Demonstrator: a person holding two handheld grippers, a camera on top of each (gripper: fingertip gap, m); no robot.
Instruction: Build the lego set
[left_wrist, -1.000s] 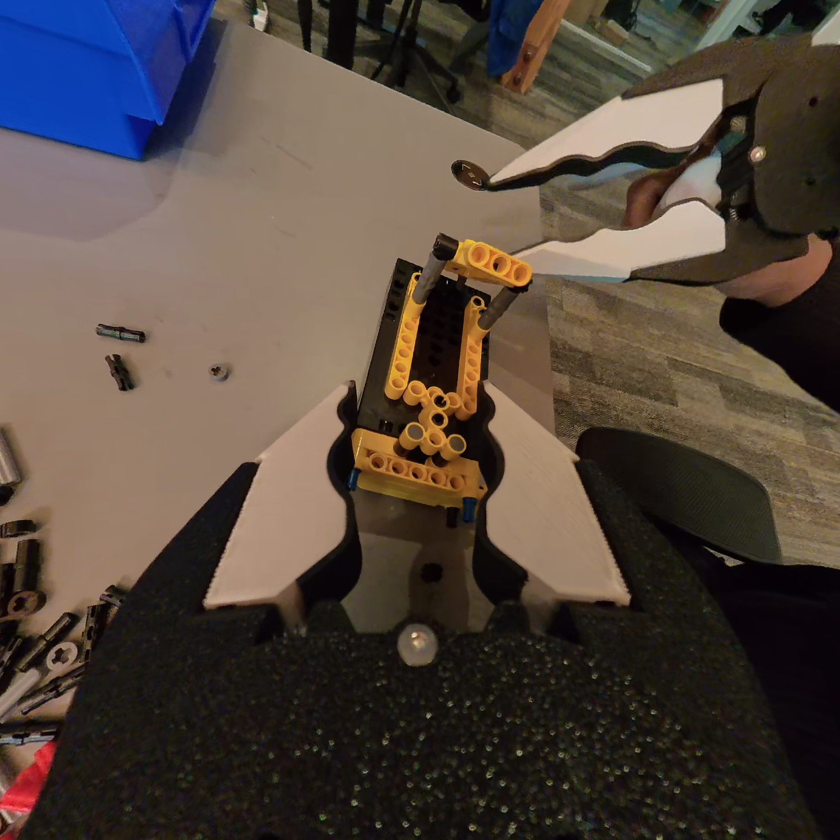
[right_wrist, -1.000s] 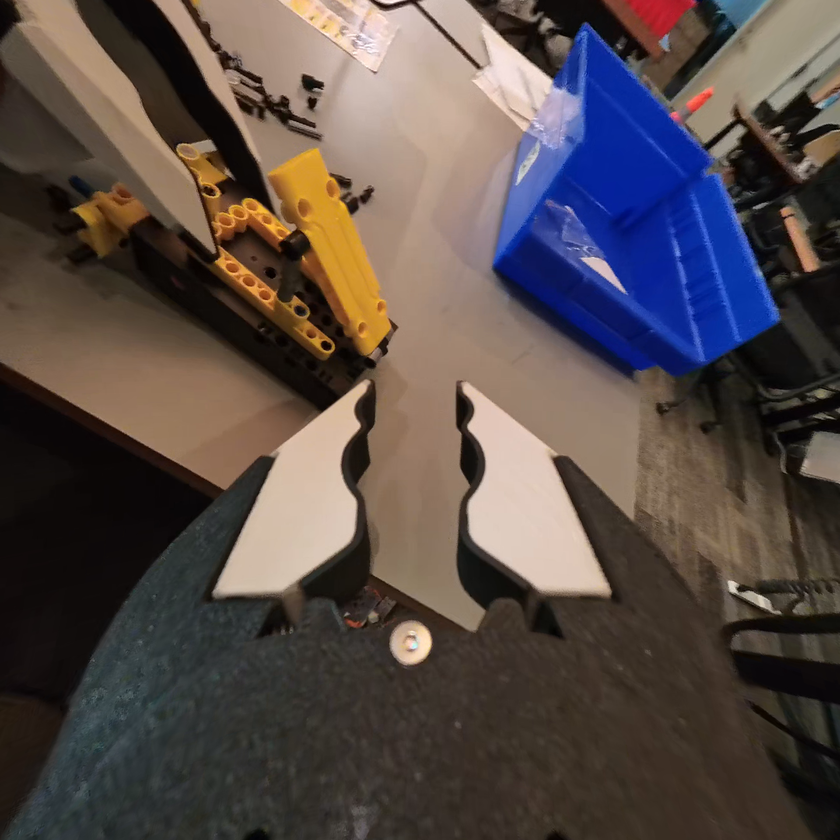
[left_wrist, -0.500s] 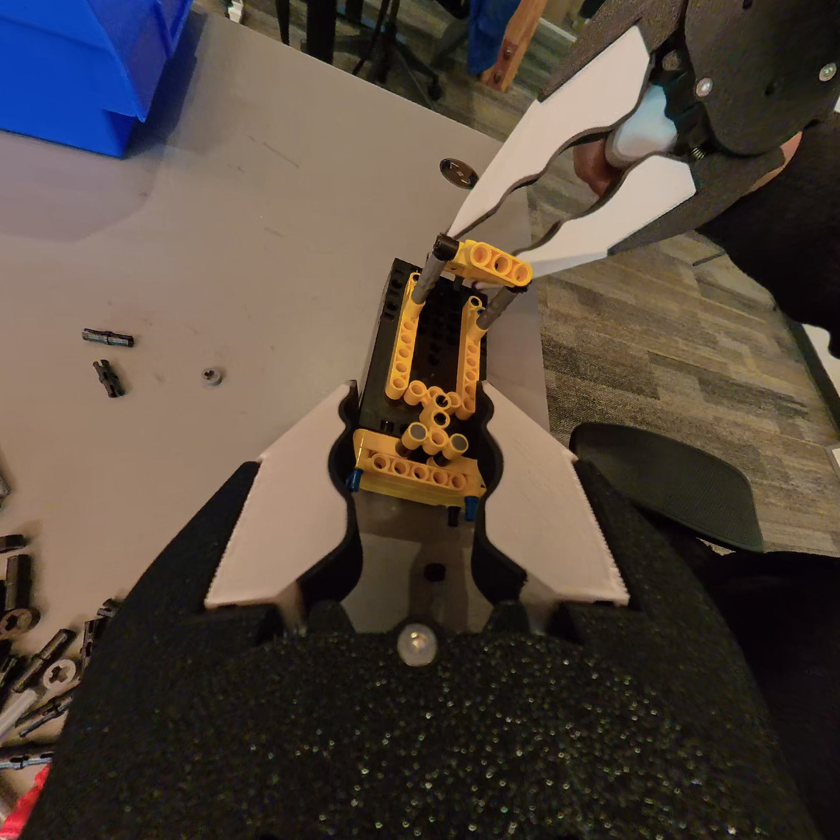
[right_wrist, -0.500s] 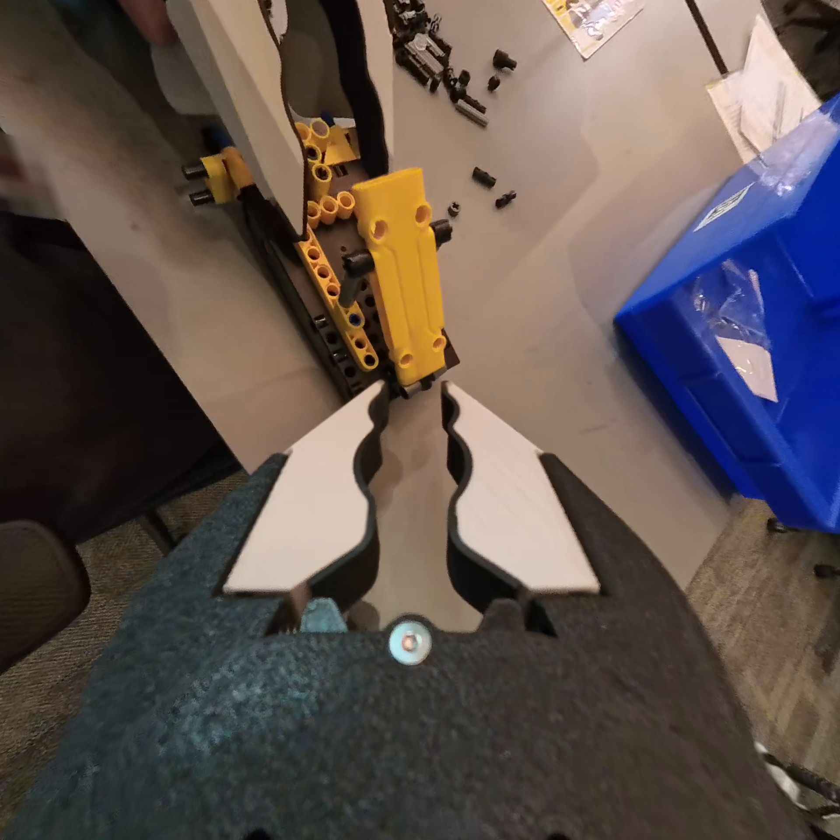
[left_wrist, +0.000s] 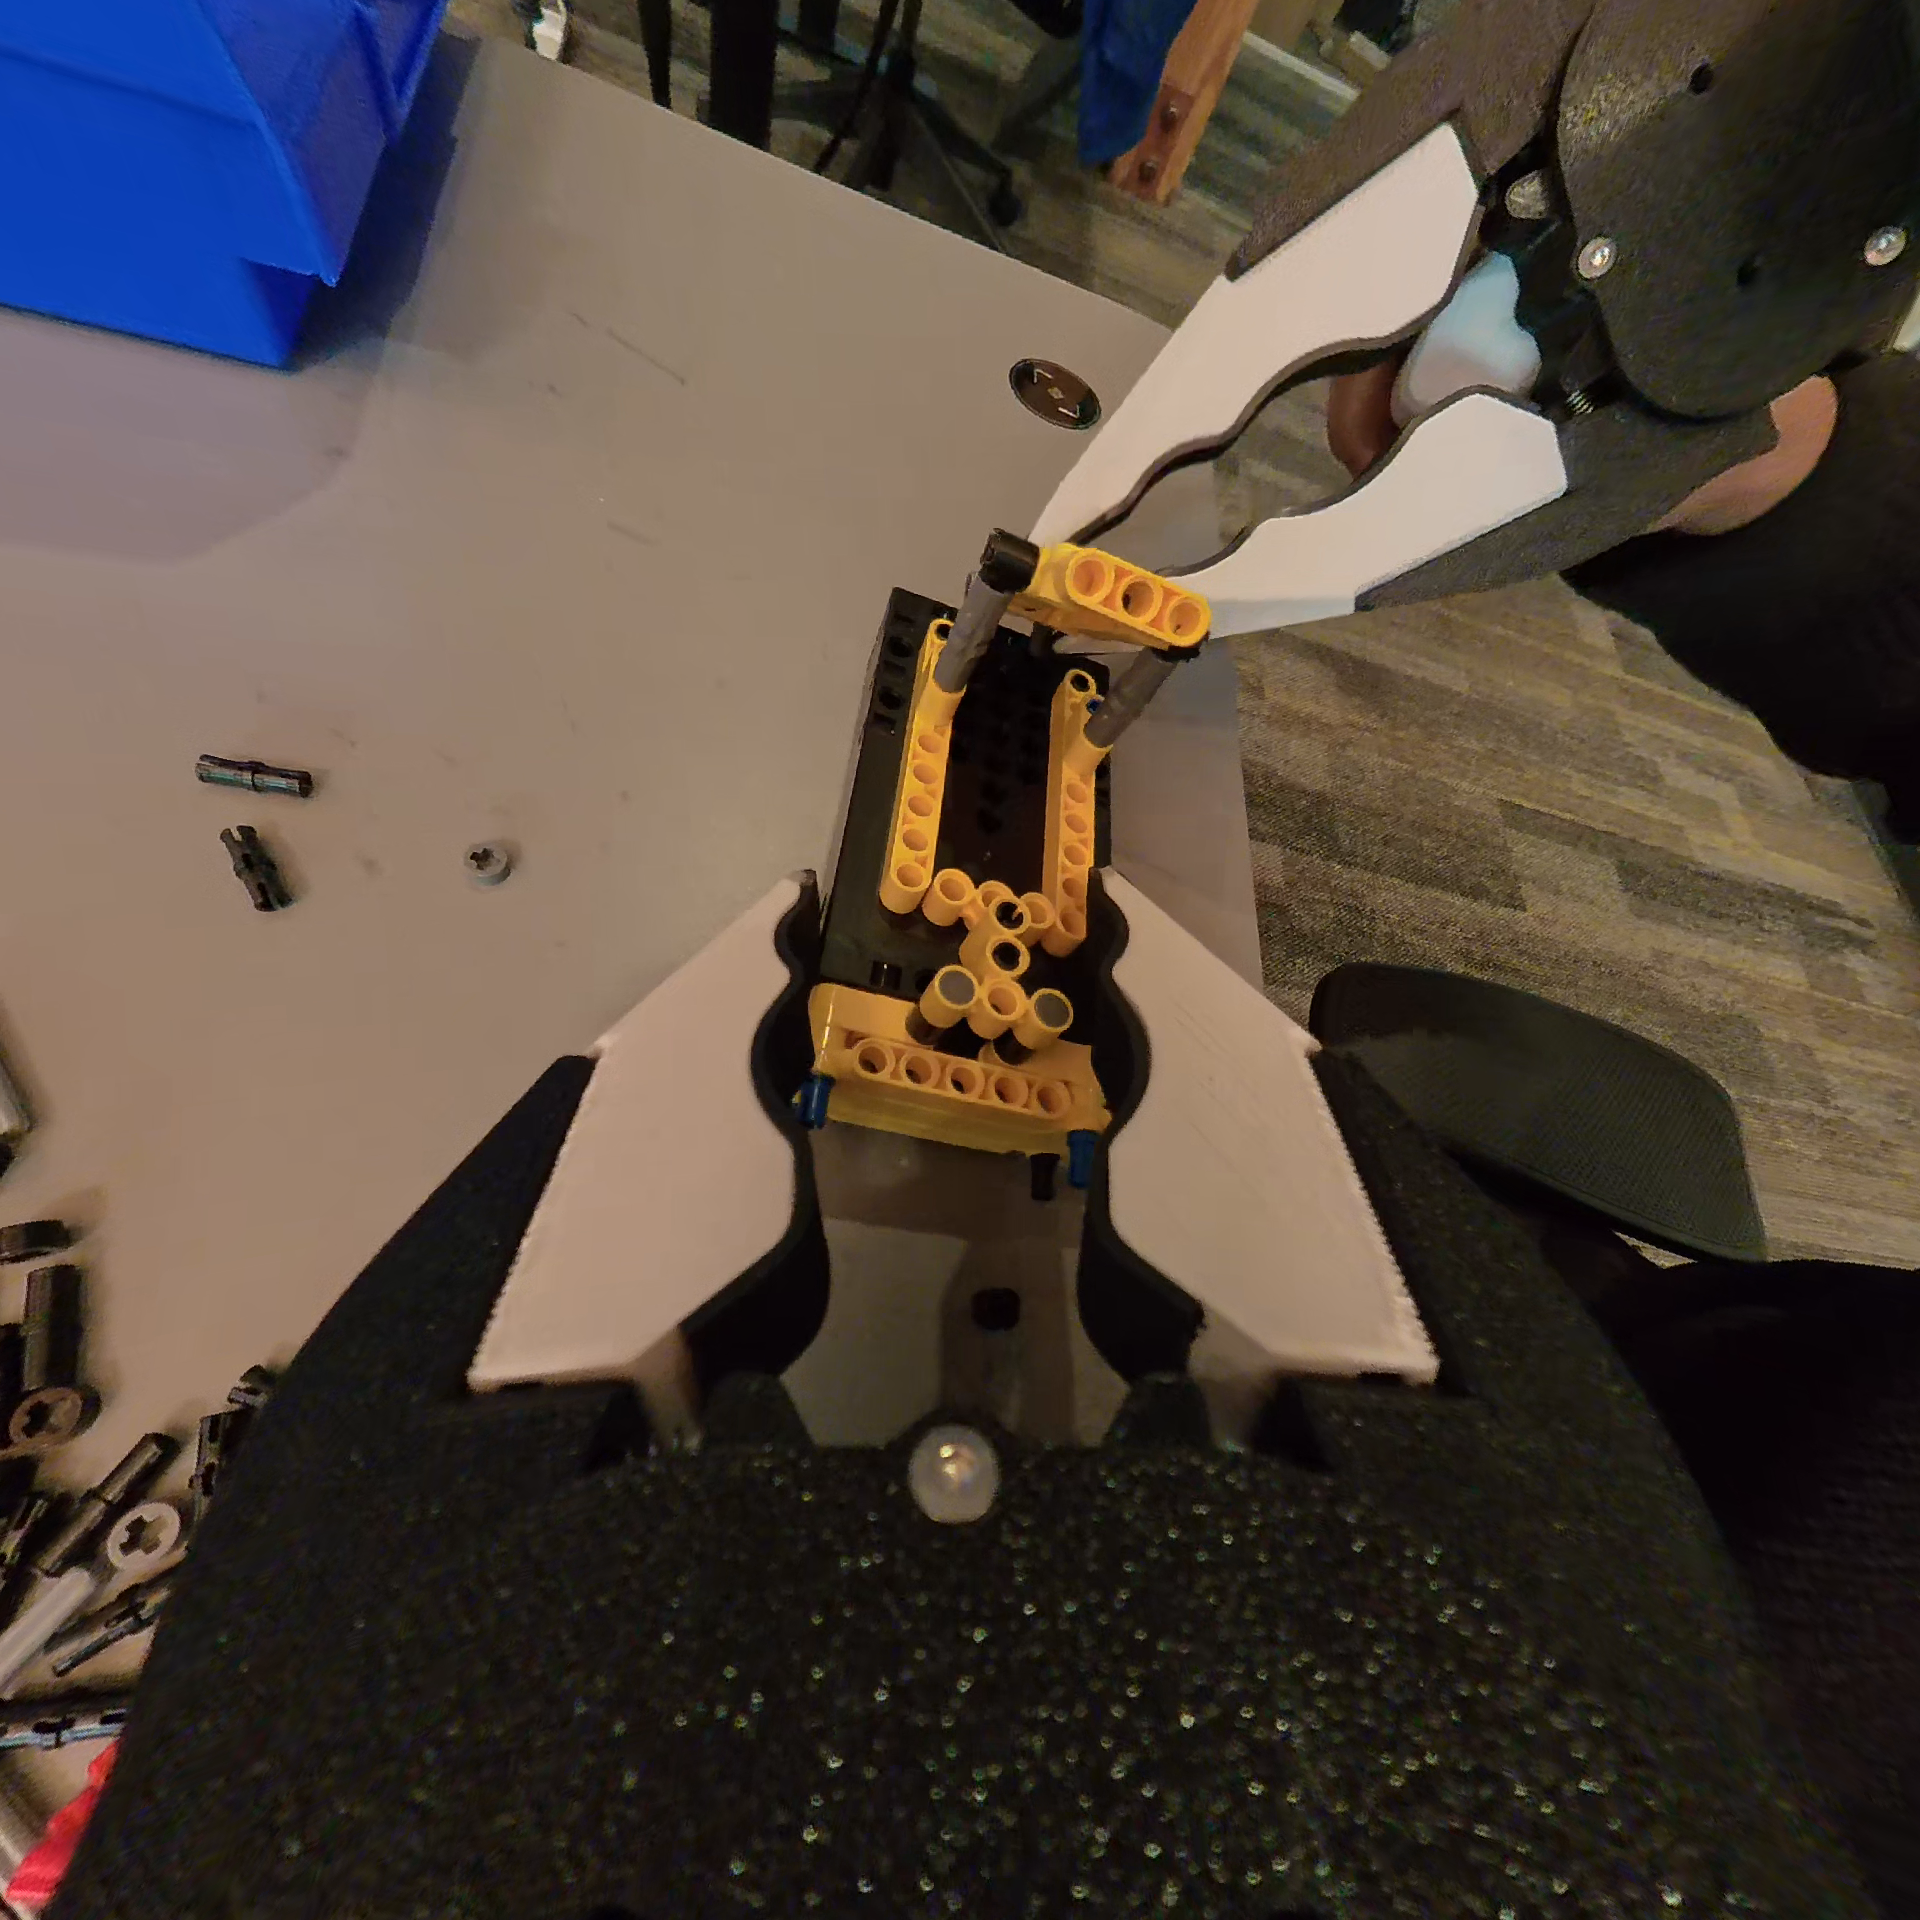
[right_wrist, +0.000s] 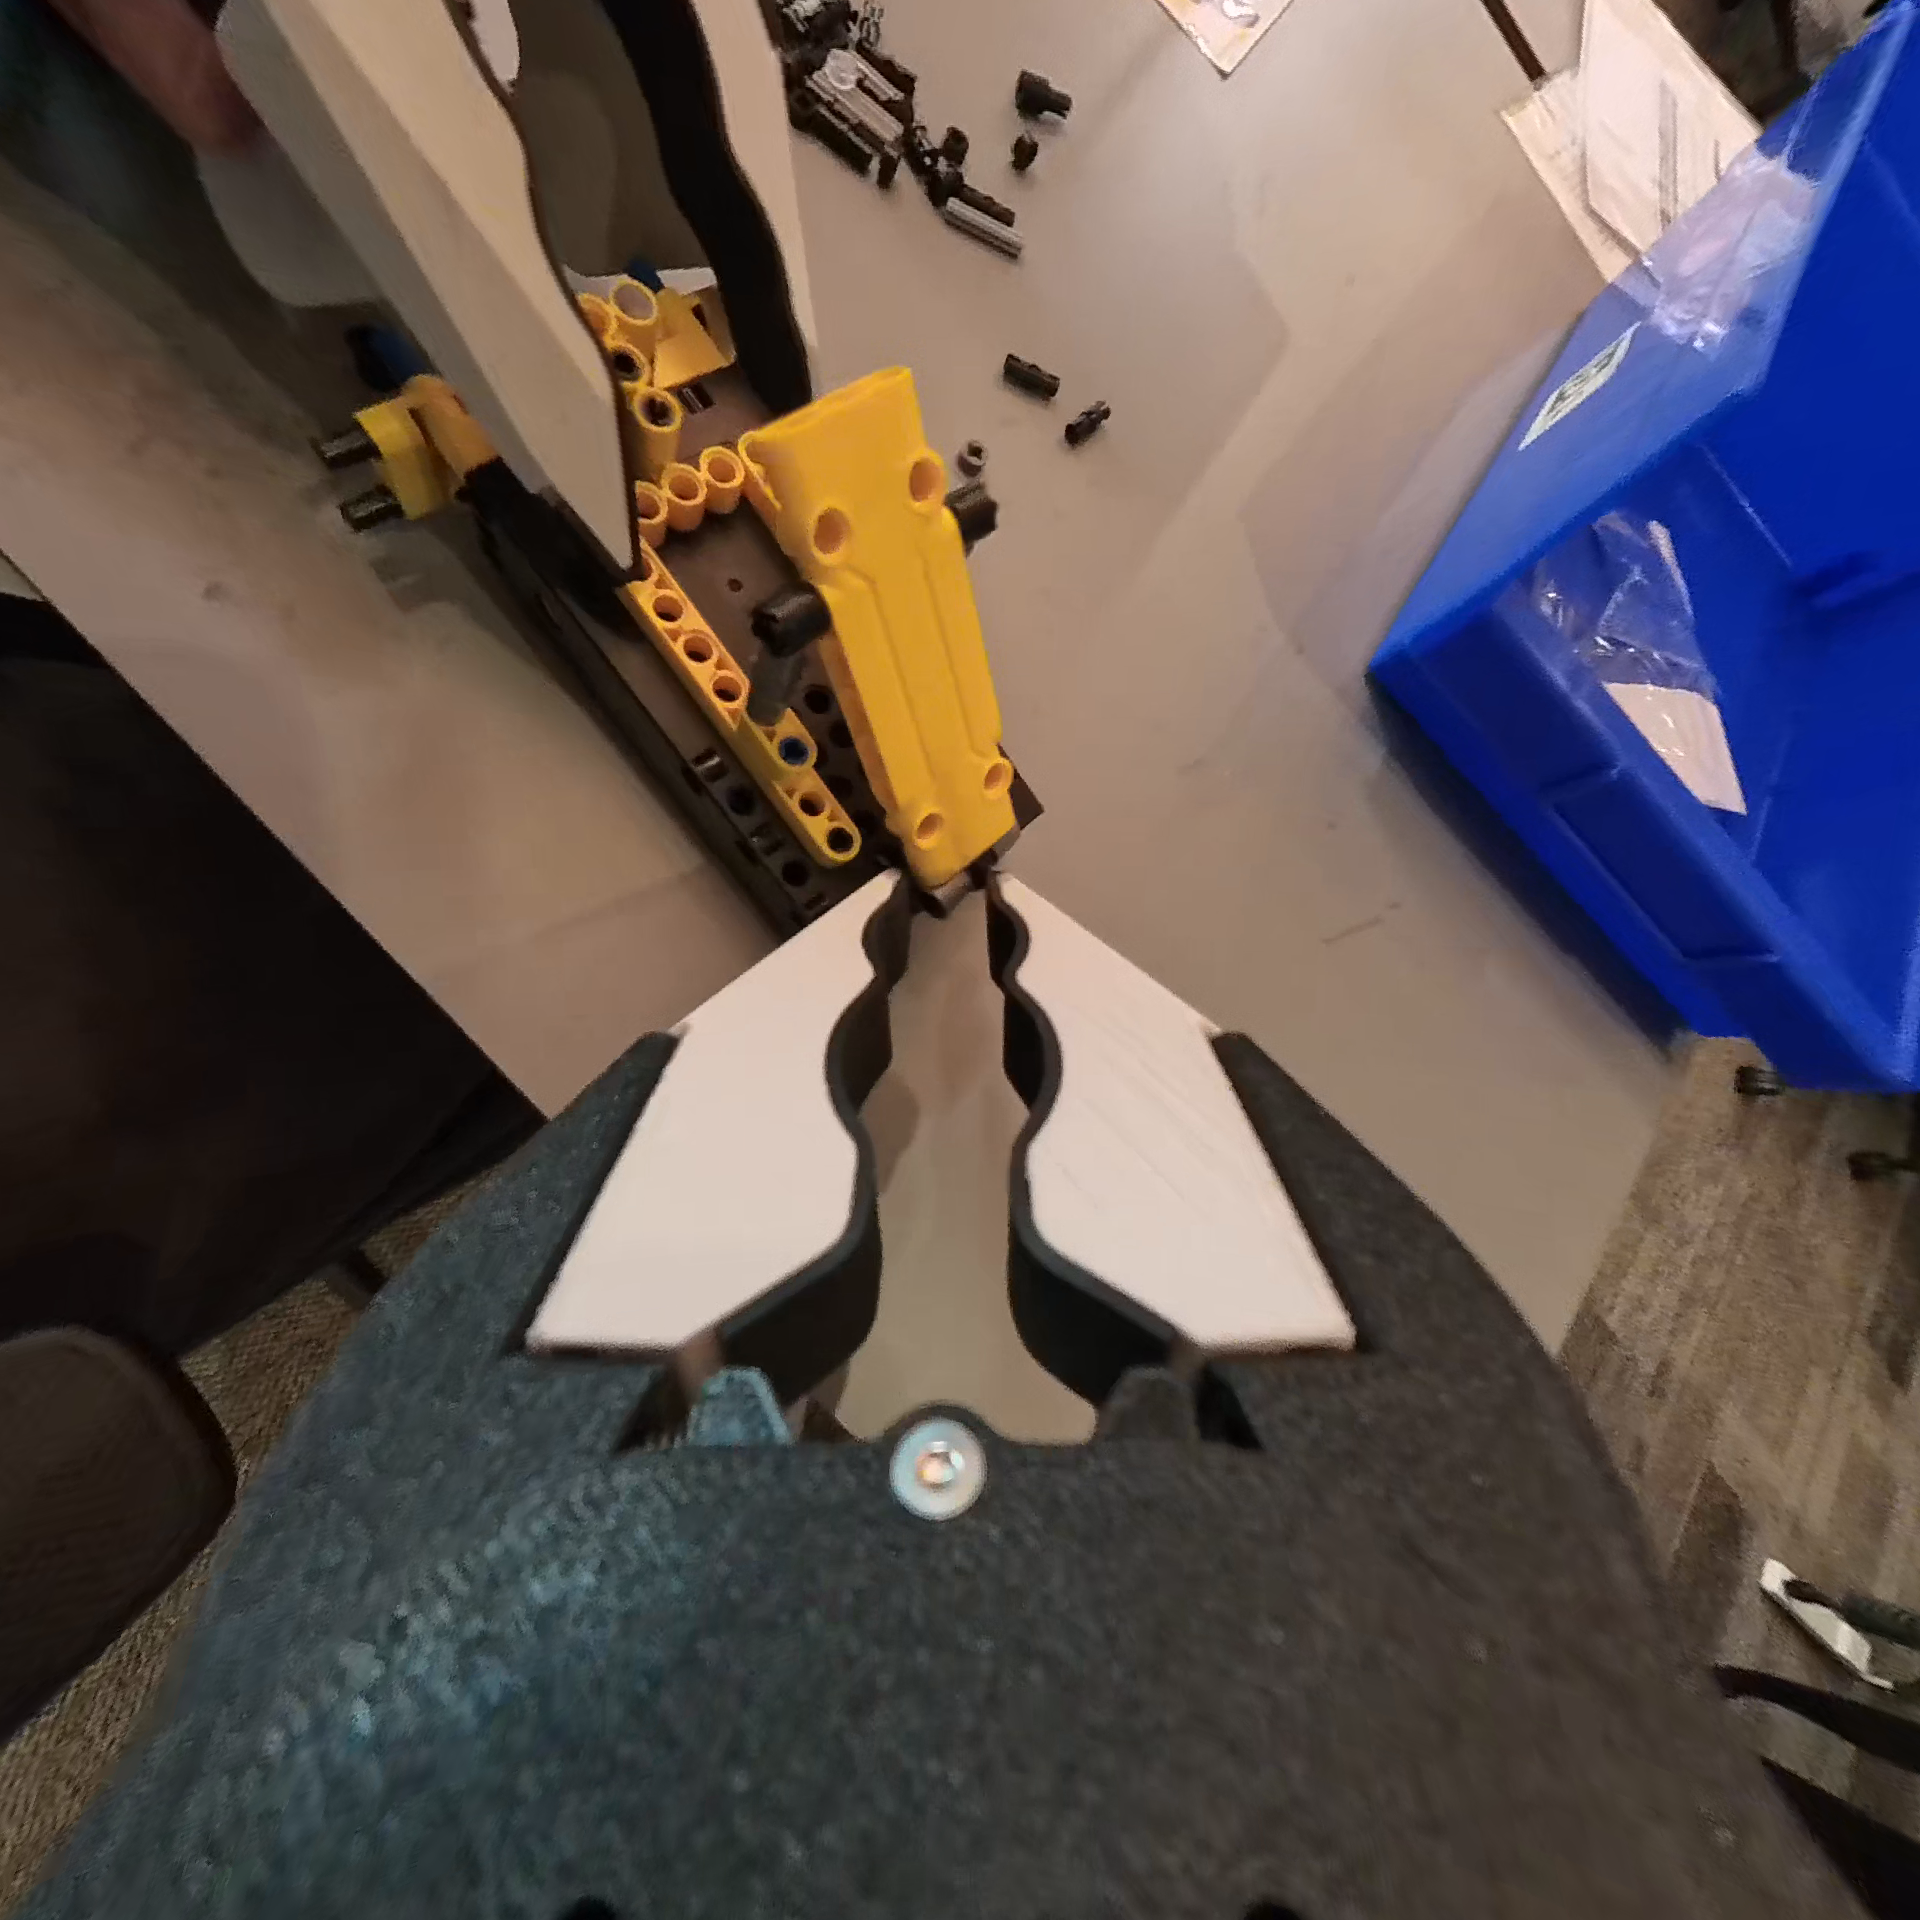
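Observation:
A black and yellow brick model stands on the grey table near its right edge. My left gripper is shut on the model's near end, one finger on each side of the black base. A yellow panel stands up on grey axles at the model's far end. My right gripper has its fingertips pinched on the lower end of that panel. In the left wrist view the right gripper comes in from the upper right, with its tips on both sides of the panel.
A blue bin stands on the table beyond the model. Loose black pins and a pile of dark parts lie to the left. Papers lie far off. The table edge, a black chair seat and carpet are at the right. The left gripper's tips are roughly 8 cm from the right gripper's.
The right gripper has swung around to the end of the yellow panel and narrowed its jaws onto it. The left gripper has kept its hold on the model.

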